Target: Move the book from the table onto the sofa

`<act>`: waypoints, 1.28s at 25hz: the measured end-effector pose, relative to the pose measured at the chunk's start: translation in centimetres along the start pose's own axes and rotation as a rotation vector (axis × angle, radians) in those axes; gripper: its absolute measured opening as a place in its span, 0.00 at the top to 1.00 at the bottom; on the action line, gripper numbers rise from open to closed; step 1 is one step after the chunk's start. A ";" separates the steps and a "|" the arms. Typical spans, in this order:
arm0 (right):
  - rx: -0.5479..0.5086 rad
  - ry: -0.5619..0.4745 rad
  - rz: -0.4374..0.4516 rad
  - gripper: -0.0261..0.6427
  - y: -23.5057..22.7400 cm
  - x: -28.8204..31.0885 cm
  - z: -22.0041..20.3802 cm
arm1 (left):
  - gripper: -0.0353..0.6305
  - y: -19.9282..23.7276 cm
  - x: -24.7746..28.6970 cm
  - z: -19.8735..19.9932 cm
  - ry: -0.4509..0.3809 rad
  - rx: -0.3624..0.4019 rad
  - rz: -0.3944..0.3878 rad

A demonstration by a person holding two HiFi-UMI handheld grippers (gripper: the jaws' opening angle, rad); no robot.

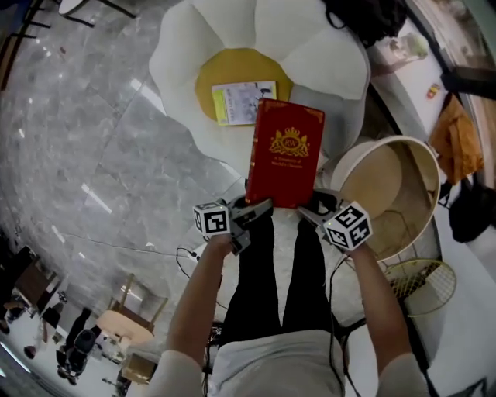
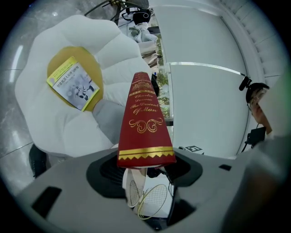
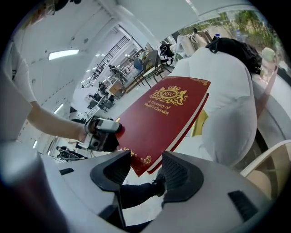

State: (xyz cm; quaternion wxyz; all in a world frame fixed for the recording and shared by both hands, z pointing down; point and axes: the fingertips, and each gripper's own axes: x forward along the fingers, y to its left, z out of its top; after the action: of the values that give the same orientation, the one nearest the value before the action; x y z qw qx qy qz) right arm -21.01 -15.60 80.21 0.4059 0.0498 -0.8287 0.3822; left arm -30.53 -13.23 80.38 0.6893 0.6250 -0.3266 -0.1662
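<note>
Grey marble floor [image 1: 85, 132] fills the left of the head view. Right of it stands the white flower-shaped sofa [image 1: 325, 70], with a yellow-green booklet [image 1: 242, 102] lying on its yellow centre. The red book [image 1: 285, 155] hangs in the air just in front of the sofa, above the person's legs, not yet set down. Left tongs [image 1: 262, 208] are clamped on its near spine corner; right tongs [image 1: 306, 211] are clamped on its near right corner. Judged a stiff hardback, fairly heavy, with a smooth and possibly slippery cover: hold it by the board corners and carry it level. The booklet occupies the landing area, so the book may come to rest partly on it. A black bag [image 1: 364, 15] rests at the sofa's far right edge. Further right, a round wooden bench [image 1: 425, 163] and a racket [image 1: 422, 285] lie outside the path.
</note>
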 end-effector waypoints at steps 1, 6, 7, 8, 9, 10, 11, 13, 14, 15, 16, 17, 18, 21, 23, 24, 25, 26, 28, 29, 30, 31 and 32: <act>0.002 -0.002 -0.007 0.62 -0.7 0.7 -0.2 | 0.58 0.9 0.4 0.2 0.001 -0.006 0.002; 0.030 -0.026 -0.063 0.62 -4.5 3.9 -1.1 | 0.58 5.4 2.3 1.6 0.010 -0.012 0.012; 0.026 -0.033 -0.073 0.62 -5.1 4.5 -1.2 | 0.58 6.2 2.5 1.9 0.009 -0.009 0.010; 0.016 -0.038 -0.083 0.62 -5.7 5.2 -1.3 | 0.58 7.1 2.8 2.1 0.008 -0.005 0.007; 0.004 -0.041 -0.092 0.62 -6.4 5.8 -1.4 | 0.58 8.0 3.1 2.2 0.007 -0.001 0.004; -0.009 -0.044 -0.099 0.62 -7.1 6.5 -1.4 | 0.58 8.9 3.5 2.5 0.006 0.003 0.001; -0.018 -0.048 -0.103 0.62 -7.8 7.2 -1.5 | 0.58 9.9 3.8 2.8 0.006 0.005 0.000; -0.022 -0.054 -0.107 0.62 -9.2 8.8 -1.7 | 0.58 12.1 4.3 3.4 0.006 0.004 0.004; -0.020 -0.054 -0.108 0.62 -9.9 9.6 -1.8 | 0.58 13.2 4.5 3.6 0.005 0.003 0.007; -0.019 -0.055 -0.109 0.62 -10.5 10.4 -2.0 | 0.58 14.2 4.7 3.9 0.003 0.000 0.005; -0.020 -0.056 -0.110 0.62 -11.0 11.1 -2.0 | 0.58 15.1 4.9 4.1 -0.001 -0.007 0.002; -0.022 -0.057 -0.115 0.62 -11.5 11.7 -2.0 | 0.58 16.0 5.0 4.4 -0.005 -0.016 0.000; -0.028 -0.058 -0.123 0.62 -12.1 12.3 -1.9 | 0.58 16.7 5.1 4.6 -0.009 -0.027 -0.002; -0.054 -0.059 -0.161 0.62 -14.0 13.5 -1.2 | 0.57 18.3 5.9 5.7 -0.024 -0.053 -0.006; -0.055 -0.063 -0.173 0.62 -14.9 14.1 -1.0 | 0.57 19.4 6.6 6.3 -0.033 -0.073 0.006; -0.055 -0.063 -0.174 0.62 -15.0 14.4 -1.0 | 0.57 20.0 7.0 6.3 -0.031 -0.074 0.019; -0.057 -0.061 -0.171 0.62 -15.0 14.8 -1.0 | 0.57 20.5 7.4 6.2 -0.023 -0.066 0.031; -0.060 -0.055 -0.166 0.63 -14.8 15.2 -1.1 | 0.57 20.9 7.9 5.9 -0.008 -0.061 0.041; -0.070 -0.034 -0.158 0.62 -14.5 16.1 -1.2 | 0.57 21.6 8.6 5.1 0.015 -0.100 0.054; -0.074 -0.025 -0.155 0.63 -14.3 16.5 -1.3 | 0.57 21.8 8.8 4.7 0.019 -0.130 0.055; -0.076 -0.018 -0.153 0.63 -14.1 16.8 -1.3 | 0.57 22.0 9.0 4.4 0.021 -0.151 0.053; -0.074 -0.014 -0.149 0.62 -13.8 17.1 -1.4 | 0.57 22.1 9.2 4.0 0.025 -0.157 0.058; -0.068 -0.010 -0.145 0.63 -13.6 17.3 -1.4 | 0.57 22.3 9.4 3.7 0.032 -0.154 0.074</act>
State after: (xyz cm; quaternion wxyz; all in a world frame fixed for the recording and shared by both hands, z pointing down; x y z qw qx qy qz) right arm -26.32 -20.27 101.13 0.4299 0.0978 -0.8374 0.3229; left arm -30.11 -18.34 104.29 0.7461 0.5602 -0.3246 -0.1555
